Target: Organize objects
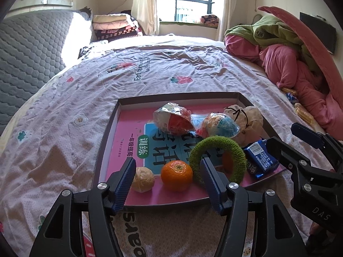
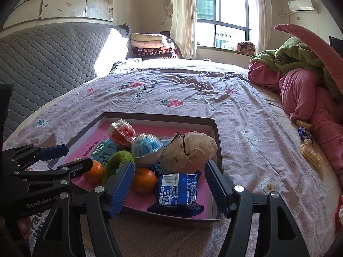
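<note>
Shallow box (image 1: 107,132) sits on bed (image 1: 64,128), holding gathered items, likely sorting spot.

Left claw (image 1: 168,182) hangs over box's near edge, jaws wide, gripping nothing; orange (image 1: 176,175) lies between fingers, untouched.

Green ring (image 1: 218,158) at 3 o'clock of orange, propped on edge, hole facing claw.

Right claw (image 2: 169,189) also wide, empty, over blue packet (image 2: 176,189). Packet lies flat at box's near right corner, long axis running 12 to 6, barcode end far.

Loose snacks (image 2: 310,154) remain on bed at 3 o'clock, well apart from box.
</note>
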`<action>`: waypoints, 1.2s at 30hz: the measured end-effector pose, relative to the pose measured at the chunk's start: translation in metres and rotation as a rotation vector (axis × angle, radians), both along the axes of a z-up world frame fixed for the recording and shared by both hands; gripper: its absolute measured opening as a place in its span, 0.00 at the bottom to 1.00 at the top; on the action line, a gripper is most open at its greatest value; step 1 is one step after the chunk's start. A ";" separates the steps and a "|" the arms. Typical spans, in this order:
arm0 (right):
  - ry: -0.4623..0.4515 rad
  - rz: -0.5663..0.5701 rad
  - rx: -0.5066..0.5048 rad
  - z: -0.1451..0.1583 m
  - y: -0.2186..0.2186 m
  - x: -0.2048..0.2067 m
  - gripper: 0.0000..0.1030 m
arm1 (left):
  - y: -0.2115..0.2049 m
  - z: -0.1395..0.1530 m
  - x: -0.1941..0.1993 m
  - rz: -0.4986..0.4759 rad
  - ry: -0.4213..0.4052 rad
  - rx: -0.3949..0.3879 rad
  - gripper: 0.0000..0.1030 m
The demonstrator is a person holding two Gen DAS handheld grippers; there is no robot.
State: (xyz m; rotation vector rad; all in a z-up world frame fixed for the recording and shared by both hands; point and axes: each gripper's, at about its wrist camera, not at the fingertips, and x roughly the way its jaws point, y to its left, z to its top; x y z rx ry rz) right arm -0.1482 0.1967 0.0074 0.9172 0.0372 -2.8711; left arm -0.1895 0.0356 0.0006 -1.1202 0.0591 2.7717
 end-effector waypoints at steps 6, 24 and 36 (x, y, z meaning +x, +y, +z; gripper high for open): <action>0.034 0.003 -0.009 0.013 -0.004 0.012 0.71 | -0.004 0.014 0.015 0.023 0.035 -0.009 0.68; 0.026 0.016 -0.014 0.016 -0.012 0.059 0.74 | -0.014 0.019 0.065 0.061 0.054 -0.030 0.75; -0.008 0.018 -0.007 0.001 -0.017 0.079 0.79 | -0.012 0.006 0.090 0.062 0.038 -0.021 0.75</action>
